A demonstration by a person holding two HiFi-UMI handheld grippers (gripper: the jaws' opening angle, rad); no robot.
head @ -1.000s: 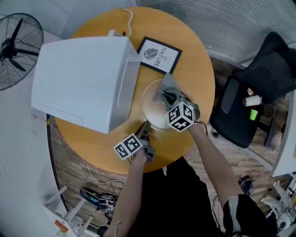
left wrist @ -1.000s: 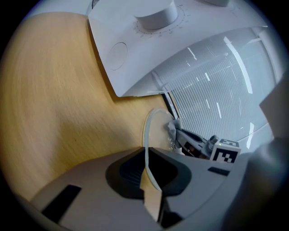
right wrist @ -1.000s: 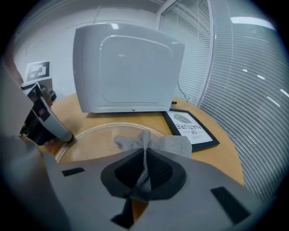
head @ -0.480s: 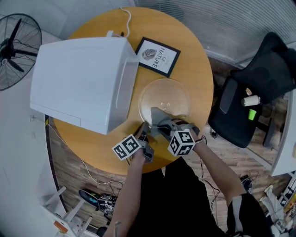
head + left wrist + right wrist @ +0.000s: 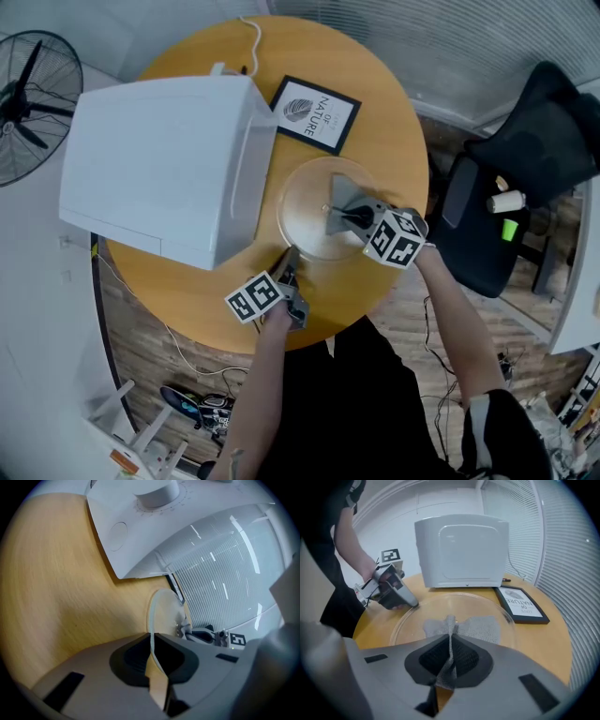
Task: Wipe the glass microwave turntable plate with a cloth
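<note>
Round tabletop (image 5: 375, 103) bearing a white microwave (image 5: 159, 164). The glass plate (image 5: 300, 217) lies flat just beside the microwave, on its right in the head view. A grey cloth (image 5: 339, 195) is spread on the half of the plate away from the microwave. The left hand-held gripper (image 5: 289, 267), near the microwave's lower corner, is clamped on the plate's rim. The right hand-held gripper (image 5: 352, 217), farther from the microwave, is closed on a raised fold of the cloth. The step in hand appears to be the wiping stroke. The next move likely calls for dragging the cloth over the glass toward the microwave under light pressure, while the rim grip stops the plate sliding.
</note>
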